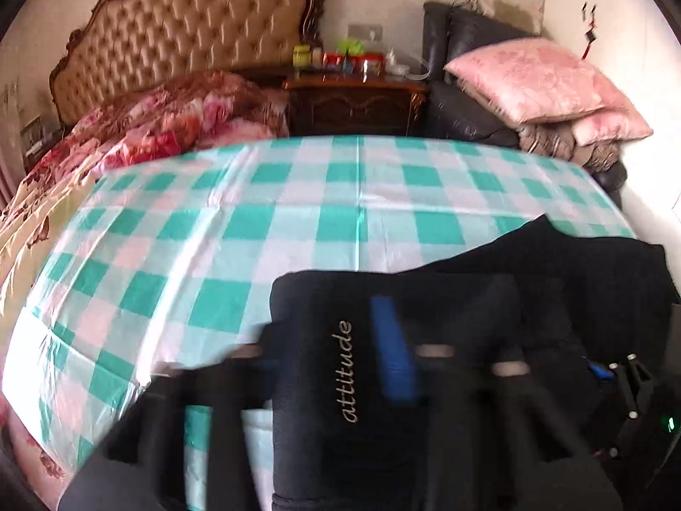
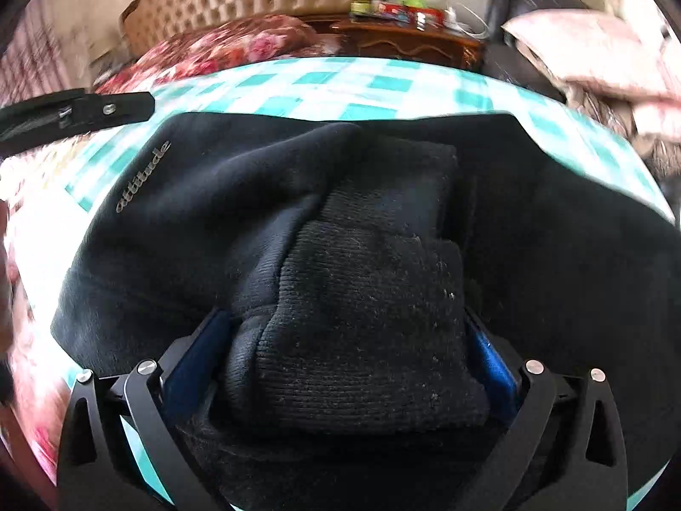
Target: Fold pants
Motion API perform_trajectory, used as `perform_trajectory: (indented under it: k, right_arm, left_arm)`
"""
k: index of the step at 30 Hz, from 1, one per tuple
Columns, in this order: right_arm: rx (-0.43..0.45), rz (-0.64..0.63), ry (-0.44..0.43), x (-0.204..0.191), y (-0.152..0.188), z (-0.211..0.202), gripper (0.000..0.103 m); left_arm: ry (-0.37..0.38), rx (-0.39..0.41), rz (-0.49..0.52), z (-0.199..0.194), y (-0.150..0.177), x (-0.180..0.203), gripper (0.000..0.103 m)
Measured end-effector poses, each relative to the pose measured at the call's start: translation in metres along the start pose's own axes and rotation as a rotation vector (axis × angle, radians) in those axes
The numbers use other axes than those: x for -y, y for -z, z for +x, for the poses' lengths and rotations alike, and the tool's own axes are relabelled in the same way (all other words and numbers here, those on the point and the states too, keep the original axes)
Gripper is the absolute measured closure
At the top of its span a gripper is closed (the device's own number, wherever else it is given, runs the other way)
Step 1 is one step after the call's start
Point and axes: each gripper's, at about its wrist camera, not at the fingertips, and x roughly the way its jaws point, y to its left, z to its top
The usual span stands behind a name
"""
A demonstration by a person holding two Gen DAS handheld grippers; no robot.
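Pants (image 2: 383, 230): dark navy, bunched on the near part of the checked surface (image 1: 298, 196); silver "attitude" lettering (image 1: 347, 372) runs along one panel.

Ribbed cuff (image 2: 361, 332): thick knit band of the pants, wedged between the blue pads of my right hand-held gripper (image 2: 340, 353).

Right hand-held gripper: my fingers pinch the cuff from both sides, with cloth filling the whole gap.

Left hand-held gripper (image 1: 340, 383): blurred in its own camera; one blue pad (image 1: 393, 353) lies against the lettered panel, but I cannot tell whether the fingers are pressed together or spread. In the right wrist view its black finger juts in at the upper left, beside the edge of the pants.

Surface: covered in a teal-and-white checked cloth.

Nightstand (image 1: 355, 104): dark carved wood behind the surface, its top crowded with small jars and packets, too small to tell what they hold.

Backdrop: tufted headboard (image 1: 187, 38), floral quilt (image 1: 161, 127), pink pillows (image 1: 540, 81) stacked on a dark sofa.
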Motion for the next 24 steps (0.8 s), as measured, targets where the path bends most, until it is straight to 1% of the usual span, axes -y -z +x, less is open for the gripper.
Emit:
perform_trajectory:
  k: [1, 2, 3, 4, 5, 6, 10, 11, 12, 14, 15, 16, 18, 19, 21, 24]
  right_arm:
    - [-0.003, 0.004, -0.005, 0.0, 0.0, 0.0, 0.004]
    - [-0.005, 0.004, -0.003, 0.0, 0.0, 0.0, 0.004]
    - [-0.004, 0.004, -0.001, -0.001, 0.0, -0.001, 0.004]
    - [0.001, 0.004, -0.002, -0.001, 0.001, -0.001, 0.004]
    - [0.005, 0.002, -0.002, -0.002, 0.002, -0.002, 0.004]
    - [0.008, 0.001, -0.004, -0.002, 0.003, -0.002, 0.004]
    - [0.014, -0.002, -0.008, -0.002, 0.003, -0.002, 0.004]
    - [0.015, -0.003, -0.009, -0.001, 0.002, -0.001, 0.004]
    - [0.019, -0.002, -0.011, -0.001, 0.002, -0.001, 0.004]
    - [0.025, -0.005, -0.011, -0.002, 0.003, -0.001, 0.004]
    - [0.026, -0.005, -0.011, -0.002, 0.003, -0.001, 0.004]
    - [0.026, -0.004, -0.011, -0.002, 0.003, -0.001, 0.004]
    - [0.026, -0.003, -0.011, -0.002, 0.003, -0.001, 0.004]
    - [0.027, -0.002, -0.011, -0.002, 0.004, -0.001, 0.004]
    - [0.032, 0.003, -0.01, -0.002, 0.004, -0.001, 0.004]
    - [0.032, 0.006, -0.006, -0.002, 0.005, -0.001, 0.004]
  left_arm:
    - [0.009, -0.019, -0.003, 0.007, -0.001, -0.001, 0.088]
    - [0.035, -0.061, -0.022, 0.02, -0.001, -0.004, 0.091]
    - [0.039, -0.095, -0.035, 0.031, 0.0, -0.007, 0.094]
    - [0.02, -0.133, -0.046, 0.045, 0.002, -0.011, 0.099]
    - [0.016, -0.172, -0.062, 0.059, 0.005, -0.016, 0.1]
    - [0.029, -0.195, -0.08, 0.069, 0.009, -0.02, 0.1]
    - [0.048, -0.198, -0.104, 0.07, 0.011, -0.024, 0.1]
    - [0.058, -0.178, -0.116, 0.063, 0.009, -0.026, 0.1]
    - [0.058, -0.149, -0.109, 0.054, 0.007, -0.025, 0.099]
    - [0.016, -0.105, -0.079, 0.04, 0.006, -0.021, 0.098]
    - [0.005, -0.115, -0.089, 0.041, 0.008, -0.023, 0.096]
    - [0.014, -0.147, -0.109, 0.048, 0.01, -0.027, 0.094]
    - [0.027, -0.196, -0.127, 0.064, 0.018, -0.032, 0.093]
    - [0.031, -0.187, -0.125, 0.065, 0.02, -0.033, 0.093]
    - [0.027, -0.159, -0.118, 0.057, 0.019, -0.031, 0.093]
    - [0.027, -0.064, -0.085, 0.023, 0.025, -0.022, 0.087]
